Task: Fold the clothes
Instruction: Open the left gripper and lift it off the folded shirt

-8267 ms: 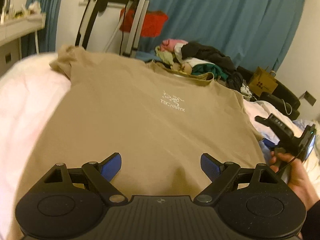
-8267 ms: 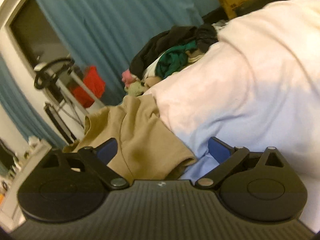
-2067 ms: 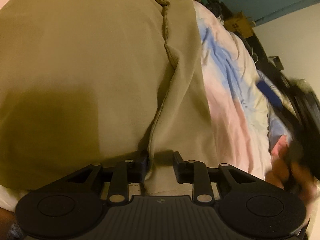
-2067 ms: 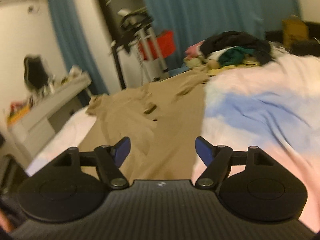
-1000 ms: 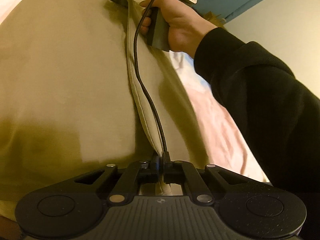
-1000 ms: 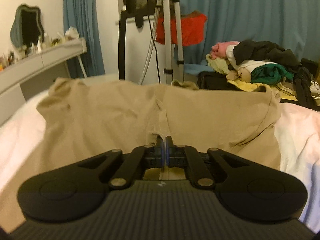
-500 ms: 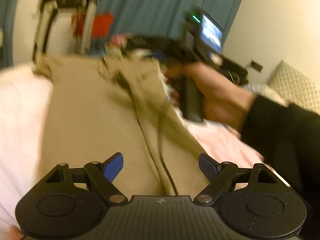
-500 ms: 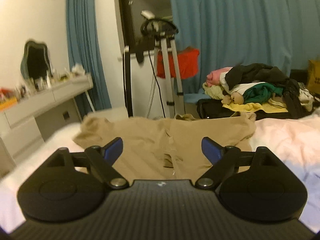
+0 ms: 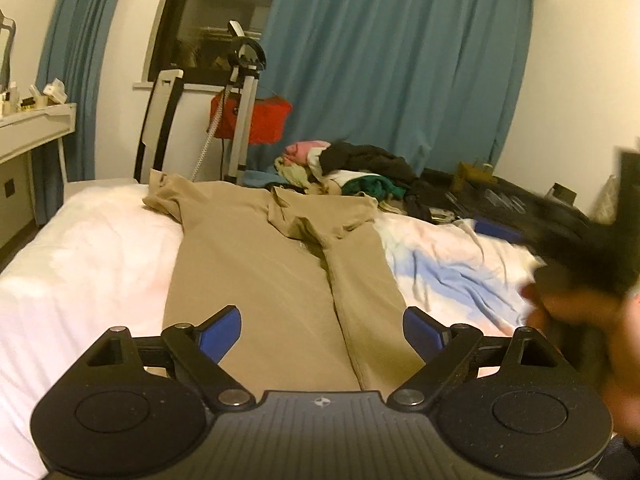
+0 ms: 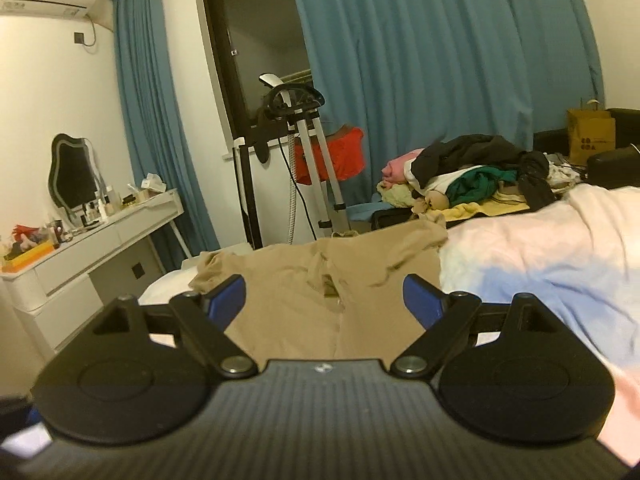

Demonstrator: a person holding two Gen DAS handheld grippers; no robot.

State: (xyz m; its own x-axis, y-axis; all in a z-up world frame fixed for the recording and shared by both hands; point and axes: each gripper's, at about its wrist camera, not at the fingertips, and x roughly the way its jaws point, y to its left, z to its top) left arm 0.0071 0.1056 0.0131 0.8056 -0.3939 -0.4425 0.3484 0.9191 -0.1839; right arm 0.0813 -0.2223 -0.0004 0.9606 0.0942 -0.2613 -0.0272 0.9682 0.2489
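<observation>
Both grippers have just let go: the left gripper (image 9: 322, 330) and the right gripper (image 10: 324, 296), pinched on the tan shirt (image 9: 280, 264) a second ago, now stand wide open with nothing between the fingers. The shirt lies at frame centre on the bed (image 9: 80, 248), its right side folded in to a long seam. That fold looks finished; the left sleeve, upper left, remains.

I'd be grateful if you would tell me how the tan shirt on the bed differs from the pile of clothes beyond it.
The tan shirt lies spread along the bed, one side folded in over its middle; the pile of clothes is a bunched heap. The shirt is a single colour; the pile mixes black, green, pink and yellow. Neither is held.
</observation>
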